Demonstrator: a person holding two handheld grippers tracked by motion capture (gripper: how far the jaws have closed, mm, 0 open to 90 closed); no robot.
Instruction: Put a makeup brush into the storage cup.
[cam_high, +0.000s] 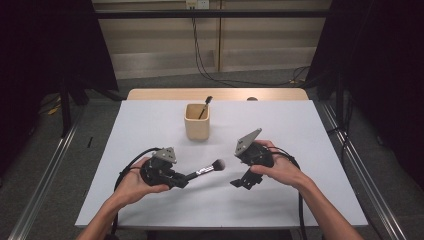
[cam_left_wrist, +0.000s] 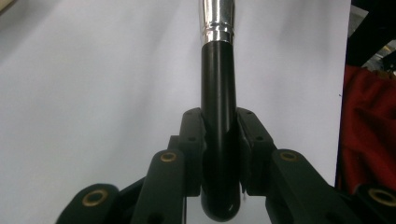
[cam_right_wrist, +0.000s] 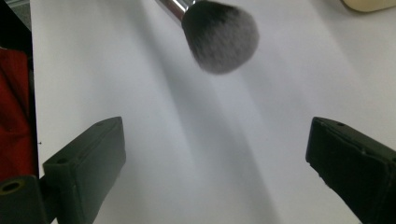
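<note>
Left gripper (cam_high: 181, 180) clamps makeup brush (cam_high: 206, 169) by its black handle end, bristles free toward right gripper (cam_high: 242, 180), whose jaws gape wide, empty, likely awaiting handover

Overhead forward-down; two close jaw-mounted views

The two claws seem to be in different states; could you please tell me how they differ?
The left claw is shut on the black handle of the makeup brush; the right claw stands wide open with nothing between its jaws. The left claw carries the brush above the white table; the right claw faces the brush's bristles. A hand holds each.
</note>
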